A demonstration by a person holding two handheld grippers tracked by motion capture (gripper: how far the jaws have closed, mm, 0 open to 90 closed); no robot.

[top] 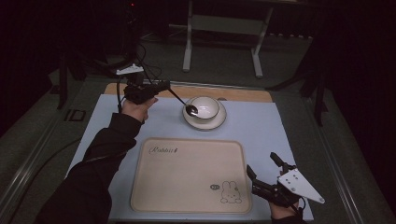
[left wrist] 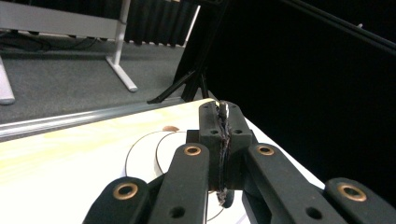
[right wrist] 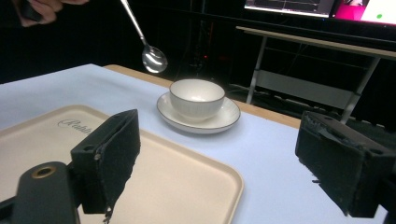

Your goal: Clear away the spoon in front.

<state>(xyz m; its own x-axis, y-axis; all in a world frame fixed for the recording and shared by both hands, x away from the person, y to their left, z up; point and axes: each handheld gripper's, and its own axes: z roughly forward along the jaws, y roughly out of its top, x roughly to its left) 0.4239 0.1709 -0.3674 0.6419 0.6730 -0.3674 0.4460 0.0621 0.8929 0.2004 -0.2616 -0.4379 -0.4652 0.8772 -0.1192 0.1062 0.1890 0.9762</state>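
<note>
Spoon (top: 183,103) pinched by its handle end between the pressed-together jaws of the left gripper (top: 164,87), held in the air and slanting down toward the right in the high view, bowl end lowest. Seen from the right gripper view, hangs above and to the left of the cup (right wrist: 196,98), clear of it, metal bowl (right wrist: 154,59) gleaming. In the left gripper view, thin bright handle edge (left wrist: 223,110) clamped between the two black pads, saucer rim (left wrist: 140,152) visible below them. White ribbed cup standing upright on a white saucer (top: 219,121) with a dark rim, both on the pale blue mat (top: 261,126) near the far edge of the table. Beige tray (top: 187,175) with a rabbit drawing (top: 229,192) and script lettering lying flat nearer the person, well apart from the saucer. Right gripper (top: 263,169) resting low just beside the tray's right edge, jaws spread wide with nothing between them, pointing toward the cup. Dark sleeve (top: 100,161) reaching in from the lower left.
</note>
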